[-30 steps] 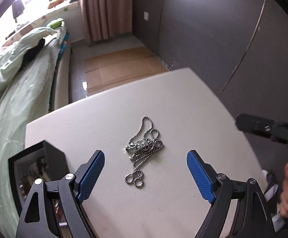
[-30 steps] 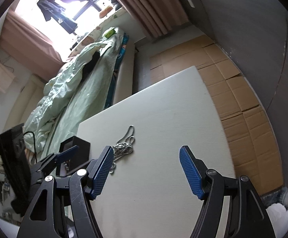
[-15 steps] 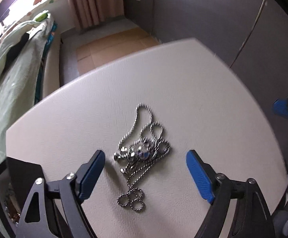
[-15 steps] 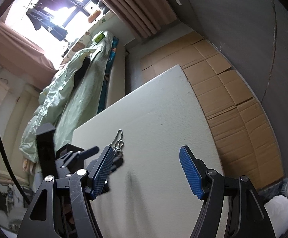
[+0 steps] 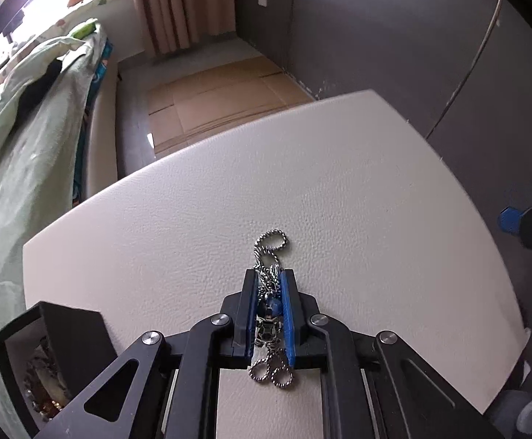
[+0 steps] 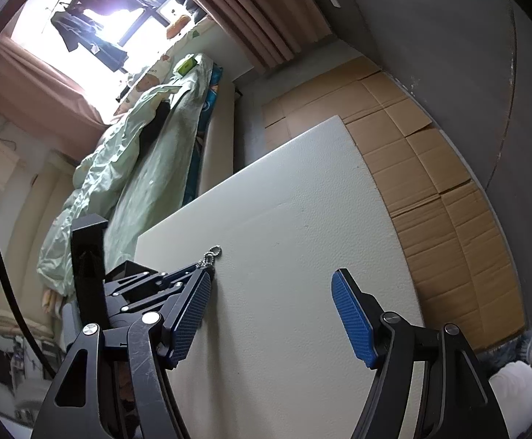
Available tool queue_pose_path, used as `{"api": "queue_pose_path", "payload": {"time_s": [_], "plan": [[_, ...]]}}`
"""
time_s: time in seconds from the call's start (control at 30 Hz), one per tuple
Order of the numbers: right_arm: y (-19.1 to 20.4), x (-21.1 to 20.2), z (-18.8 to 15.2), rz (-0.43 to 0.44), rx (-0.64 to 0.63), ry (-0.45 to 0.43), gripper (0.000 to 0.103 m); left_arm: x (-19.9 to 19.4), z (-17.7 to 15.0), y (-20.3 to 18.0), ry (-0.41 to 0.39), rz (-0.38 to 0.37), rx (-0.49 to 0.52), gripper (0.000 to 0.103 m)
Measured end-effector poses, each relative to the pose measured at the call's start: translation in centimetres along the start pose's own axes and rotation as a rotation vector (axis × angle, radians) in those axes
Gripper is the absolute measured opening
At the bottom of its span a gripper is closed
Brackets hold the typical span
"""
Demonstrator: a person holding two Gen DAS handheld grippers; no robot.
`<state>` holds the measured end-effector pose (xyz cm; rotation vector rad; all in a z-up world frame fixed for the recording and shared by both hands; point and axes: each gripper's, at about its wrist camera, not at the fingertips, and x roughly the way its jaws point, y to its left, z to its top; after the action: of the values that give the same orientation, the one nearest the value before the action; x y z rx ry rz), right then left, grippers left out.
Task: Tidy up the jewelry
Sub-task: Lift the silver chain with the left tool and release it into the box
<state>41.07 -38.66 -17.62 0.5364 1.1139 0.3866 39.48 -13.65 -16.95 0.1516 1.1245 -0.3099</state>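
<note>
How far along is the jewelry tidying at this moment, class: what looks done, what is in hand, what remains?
Done: the black box at the table's near left already holds some glinting pieces. In hand: the left gripper has just been closing and now pinches the silver chain necklace, which lies on the table. Left: lifting the necklace and moving it, probably into the box. The right gripper waits open, empty.

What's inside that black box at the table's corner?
The black box stands open; something glittery, probably jewelry, shows inside. Its wall and the left gripper hide the rest.
</note>
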Motion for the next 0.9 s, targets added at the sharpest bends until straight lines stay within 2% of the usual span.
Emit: {"api": "queue_pose_path", "payload": {"time_s": [0.27,0.9], "plan": [[0.4,0.6,0.2,0.012,-0.013,0.012,0.069,-5.3,0.5,0.9,-0.101,0.009,-0.020,0.013],[3.7,2.6,-0.5,0.030,-0.065,0.059,0.069,-23.8,2.1,1.0,-0.418,0.125,0.032,0.013]]}}
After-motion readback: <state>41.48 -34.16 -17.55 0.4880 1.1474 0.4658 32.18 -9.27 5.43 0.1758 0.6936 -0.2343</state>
